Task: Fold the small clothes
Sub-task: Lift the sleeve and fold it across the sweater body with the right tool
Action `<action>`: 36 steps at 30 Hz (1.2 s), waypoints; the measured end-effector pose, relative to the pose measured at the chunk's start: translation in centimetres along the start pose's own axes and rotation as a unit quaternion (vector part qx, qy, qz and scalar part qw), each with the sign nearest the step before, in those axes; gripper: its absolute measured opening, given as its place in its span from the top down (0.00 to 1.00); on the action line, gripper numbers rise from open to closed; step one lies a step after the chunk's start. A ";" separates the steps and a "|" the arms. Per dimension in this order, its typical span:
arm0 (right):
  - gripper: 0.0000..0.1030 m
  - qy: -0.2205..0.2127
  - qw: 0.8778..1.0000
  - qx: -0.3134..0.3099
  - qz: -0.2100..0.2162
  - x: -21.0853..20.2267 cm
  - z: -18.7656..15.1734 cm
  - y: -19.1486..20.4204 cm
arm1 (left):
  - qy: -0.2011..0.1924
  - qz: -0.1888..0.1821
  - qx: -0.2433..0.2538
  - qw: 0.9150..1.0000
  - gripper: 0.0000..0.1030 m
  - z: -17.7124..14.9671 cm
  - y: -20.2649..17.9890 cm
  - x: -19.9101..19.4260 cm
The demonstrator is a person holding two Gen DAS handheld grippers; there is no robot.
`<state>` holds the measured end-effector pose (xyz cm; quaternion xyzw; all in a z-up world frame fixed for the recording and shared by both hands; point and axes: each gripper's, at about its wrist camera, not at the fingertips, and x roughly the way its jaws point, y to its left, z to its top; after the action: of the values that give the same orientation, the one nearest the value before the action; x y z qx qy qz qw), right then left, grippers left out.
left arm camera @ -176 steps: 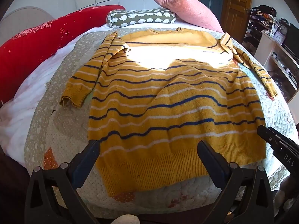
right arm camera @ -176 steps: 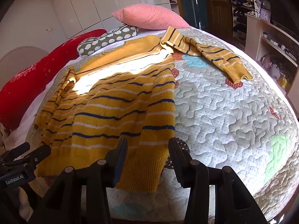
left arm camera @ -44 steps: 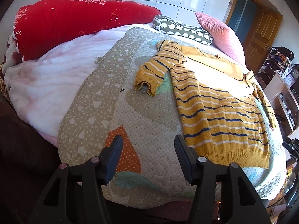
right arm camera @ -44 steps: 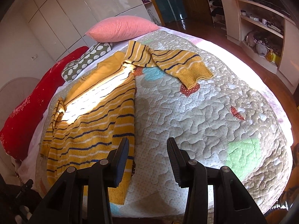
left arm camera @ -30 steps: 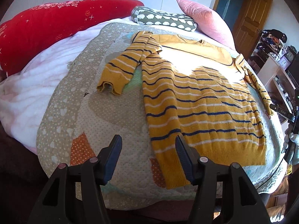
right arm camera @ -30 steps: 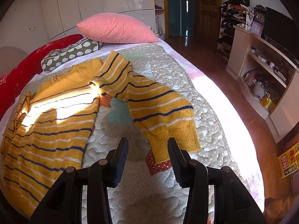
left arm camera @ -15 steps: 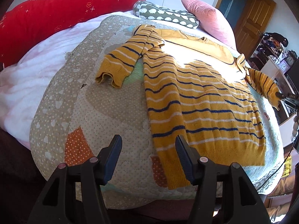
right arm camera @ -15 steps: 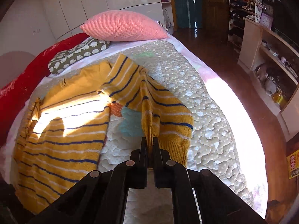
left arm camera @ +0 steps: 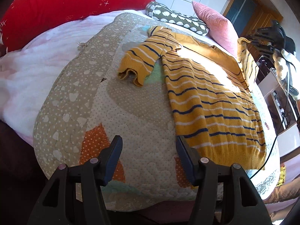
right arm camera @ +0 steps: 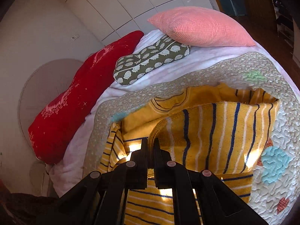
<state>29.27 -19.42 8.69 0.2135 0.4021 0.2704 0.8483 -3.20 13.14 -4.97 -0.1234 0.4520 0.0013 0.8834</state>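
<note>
A yellow sweater with navy and white stripes lies flat on the quilted bed cover. Its left sleeve lies folded beside the body. My left gripper is open and empty above the quilt's near edge, left of the sweater's hem. My right gripper is shut on the cuff of the right sleeve and holds it lifted over the sweater's chest. The right gripper also shows in the left wrist view at the far right, with the sleeve hanging from it.
A red bolster, a green patterned cushion and a pink pillow lie at the head of the bed. A white blanket lies left of the quilt. Shelves and a cable are on the right.
My right gripper has lifted the right sleeve by its cuff and carried it up and over the sweater's body. My left gripper has shifted slightly left and stayed open.
</note>
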 end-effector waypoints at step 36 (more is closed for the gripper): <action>0.66 0.005 0.984 0.105 -0.142 0.4 -1.9 -20.4 | 0.027 -0.007 0.006 1.000 0.42 -0.2 -2.9 1.9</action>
<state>33.81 -34.47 -4.48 0.2411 0.4586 0.1046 0.8489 -1.91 10.10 -5.98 -0.1208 0.4751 -0.0111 0.8715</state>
